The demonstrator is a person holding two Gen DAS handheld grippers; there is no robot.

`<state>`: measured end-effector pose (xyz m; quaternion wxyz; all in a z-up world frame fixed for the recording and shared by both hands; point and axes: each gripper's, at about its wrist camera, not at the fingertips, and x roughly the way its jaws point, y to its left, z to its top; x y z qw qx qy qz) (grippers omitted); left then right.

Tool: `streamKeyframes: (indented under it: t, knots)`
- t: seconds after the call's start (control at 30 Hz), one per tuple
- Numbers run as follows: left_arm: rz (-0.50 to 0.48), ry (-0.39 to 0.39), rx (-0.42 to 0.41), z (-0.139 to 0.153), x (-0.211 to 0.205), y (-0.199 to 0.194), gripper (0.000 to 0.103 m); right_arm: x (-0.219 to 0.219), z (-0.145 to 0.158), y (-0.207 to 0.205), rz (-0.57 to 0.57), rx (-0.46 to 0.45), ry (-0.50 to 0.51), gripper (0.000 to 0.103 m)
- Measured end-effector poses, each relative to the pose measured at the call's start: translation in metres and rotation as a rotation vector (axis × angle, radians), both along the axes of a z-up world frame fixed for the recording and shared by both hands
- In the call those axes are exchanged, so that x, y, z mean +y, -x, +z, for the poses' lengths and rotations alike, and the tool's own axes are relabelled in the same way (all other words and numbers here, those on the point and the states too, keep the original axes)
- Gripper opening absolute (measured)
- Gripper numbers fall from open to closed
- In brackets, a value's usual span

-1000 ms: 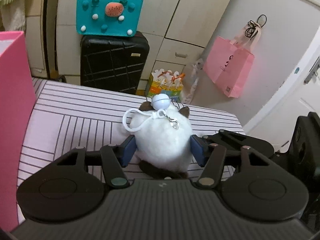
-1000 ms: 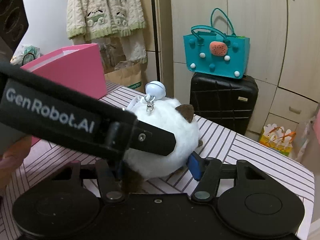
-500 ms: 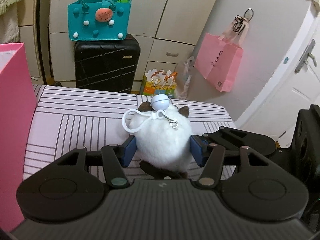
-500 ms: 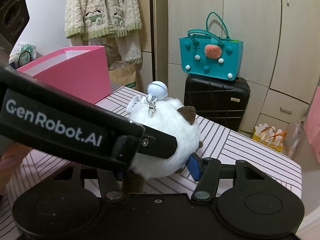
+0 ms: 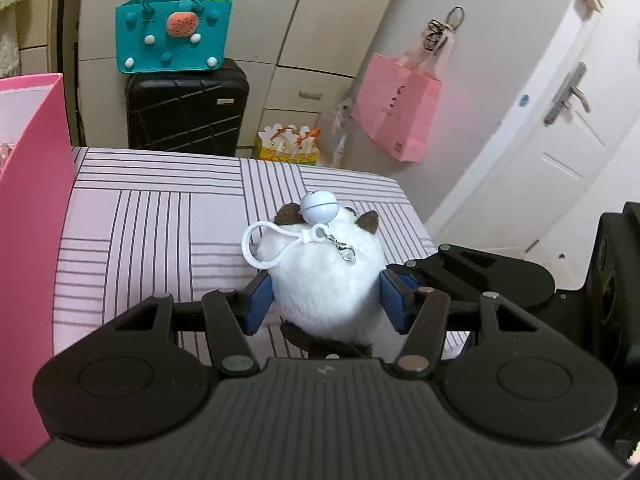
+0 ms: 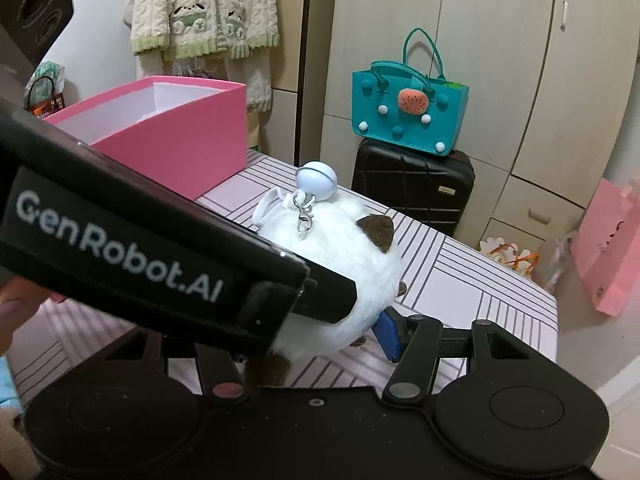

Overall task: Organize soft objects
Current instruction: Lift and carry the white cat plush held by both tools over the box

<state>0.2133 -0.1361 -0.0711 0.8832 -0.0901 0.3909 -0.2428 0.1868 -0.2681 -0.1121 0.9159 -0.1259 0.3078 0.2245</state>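
Observation:
A round white plush toy (image 5: 326, 280) with brown ears, a pale blue bell and a white loop is held above the striped table (image 5: 160, 220). My left gripper (image 5: 326, 300) is shut on it, blue pads pressing both sides. In the right wrist view the same plush toy (image 6: 344, 264) sits between my right gripper's (image 6: 320, 340) fingers too, with the blue right pad (image 6: 388, 334) against it; the left gripper's black body (image 6: 140, 248) hides the left finger. A pink open box (image 6: 168, 128) stands on the table to the left.
A black suitcase (image 5: 186, 110) with a teal felt bag (image 5: 172, 38) on top stands behind the table. A pink paper bag (image 5: 396, 108) hangs on the right wall. A door (image 5: 560, 140) is at the right, a knitted sweater (image 6: 204, 8) hangs at the back left.
Both grippers have risen with the plush toy; more of the table top and the pink box's inside shows now. The grip on the toy looks unchanged.

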Motion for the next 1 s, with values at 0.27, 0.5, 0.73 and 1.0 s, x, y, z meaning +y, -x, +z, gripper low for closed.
streamKeyframes:
  t: [0.27,0.5,0.73,1.0]
  knots:
    - [-0.055,0.015,-0.034,0.023,0.013,0.044,0.057,0.009,0.024,0.047,-0.006,-0.045,0.017,0.065]
    - [-0.12,0.036,-0.067,0.042,0.031,0.08,0.057,0.017,0.041,0.088,0.002,-0.096,0.032,0.065]
    - [-0.147,0.046,-0.12,0.063,0.06,0.115,0.057,0.036,0.064,0.115,0.029,-0.118,0.019,0.065]
    - [-0.126,0.041,-0.181,0.085,0.108,0.139,0.057,0.078,0.088,0.135,0.106,-0.181,0.012,0.068]
